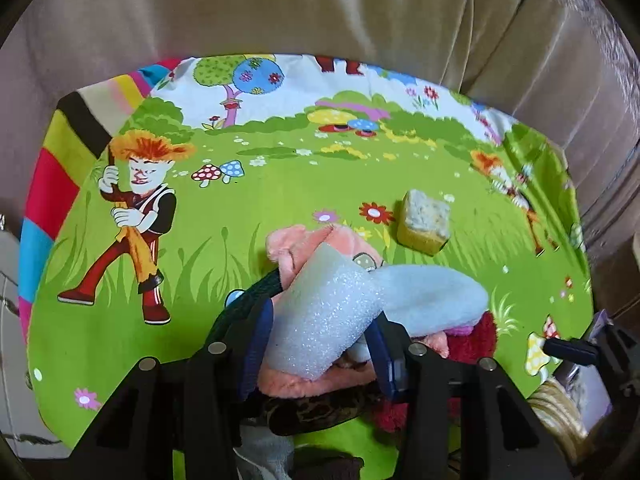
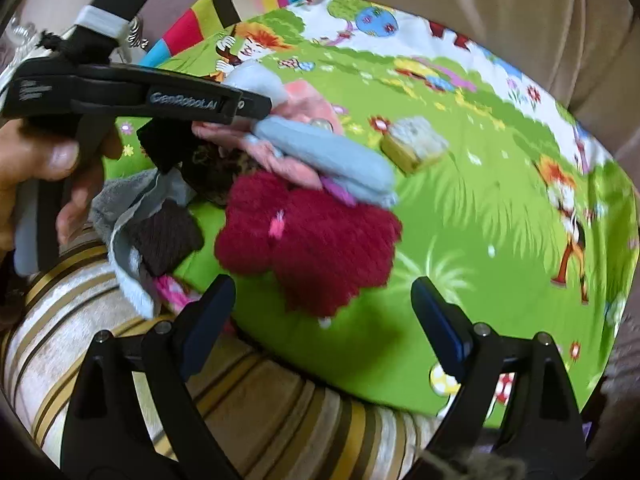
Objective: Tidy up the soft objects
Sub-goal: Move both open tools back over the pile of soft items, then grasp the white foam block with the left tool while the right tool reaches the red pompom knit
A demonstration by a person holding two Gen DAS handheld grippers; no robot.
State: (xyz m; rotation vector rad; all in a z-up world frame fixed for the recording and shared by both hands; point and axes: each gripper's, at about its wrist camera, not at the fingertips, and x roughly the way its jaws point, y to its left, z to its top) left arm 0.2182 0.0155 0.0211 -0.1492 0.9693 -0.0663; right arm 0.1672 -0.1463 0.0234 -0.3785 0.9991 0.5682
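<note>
The left hand-held gripper reaches into a heap of soft things lying on a bright cartoon-printed sheet, and its blue pads stand at a middling gap with a pale blue foam piece between them; the foam fills the gap and appears pressed on both sides. Under and around the foam lie a pink plush toy, a light blue sock running off to the right, and a dark red fuzzy cloth just beside it. A yellow sponge sits alone on the sheet, apart from the heap and farther from the gripper. In the right wrist view, the right hand-held gripper hangs with its jaws wide and nothing between them, just above the sheet's near edge, with the dark red fuzzy cloth lying right ahead of its fingertips. A grey cloth and a dark brown knitted piece lie at the heap's left. A person's hand grips the left tool, whose side reads "GenRobot.AI". The sheet covers a striped cushion.
</note>
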